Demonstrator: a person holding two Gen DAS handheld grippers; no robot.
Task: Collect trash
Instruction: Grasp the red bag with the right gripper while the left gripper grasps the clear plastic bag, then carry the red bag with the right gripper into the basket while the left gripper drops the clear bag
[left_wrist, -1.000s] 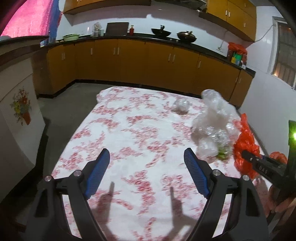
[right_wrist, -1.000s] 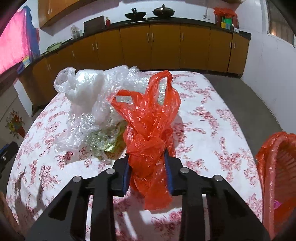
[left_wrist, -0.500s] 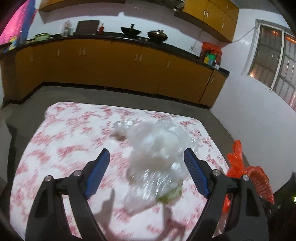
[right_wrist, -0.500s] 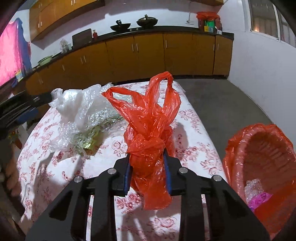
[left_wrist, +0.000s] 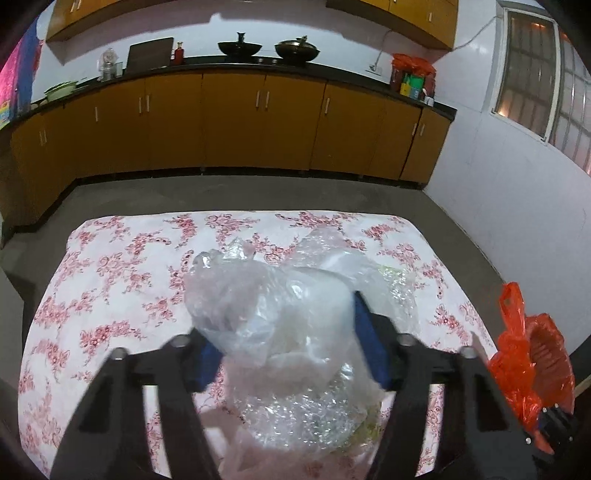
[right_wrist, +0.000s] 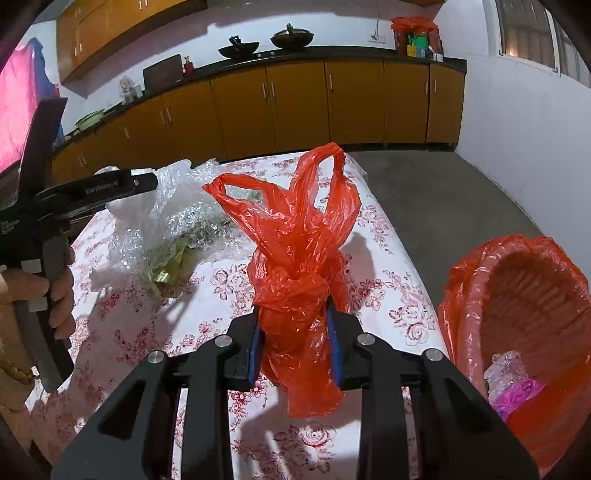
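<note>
The crumpled clear plastic bag bundle (left_wrist: 284, 332) covers most of the left gripper's blue finger pads (left_wrist: 365, 343), so their contact with it cannot be judged. Beside the bundle, the red-lined woven waste basket (right_wrist: 517, 295) is cut off by the right wrist picture's edge, and the items inside it are too indistinct to identify.

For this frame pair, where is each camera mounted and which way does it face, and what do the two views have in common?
Left wrist: sits on the left gripper, looks across the floral table toward the cabinets; its own fingers flank the clear plastic bundle.
Right wrist: sits on the right gripper, faces the same cabinets; its fingers clamp the red bag, the lined bin at right, the person's hand and the left gripper at left.
Shared: table, clear plastic bundle, red bag, bin, cabinets.
</note>
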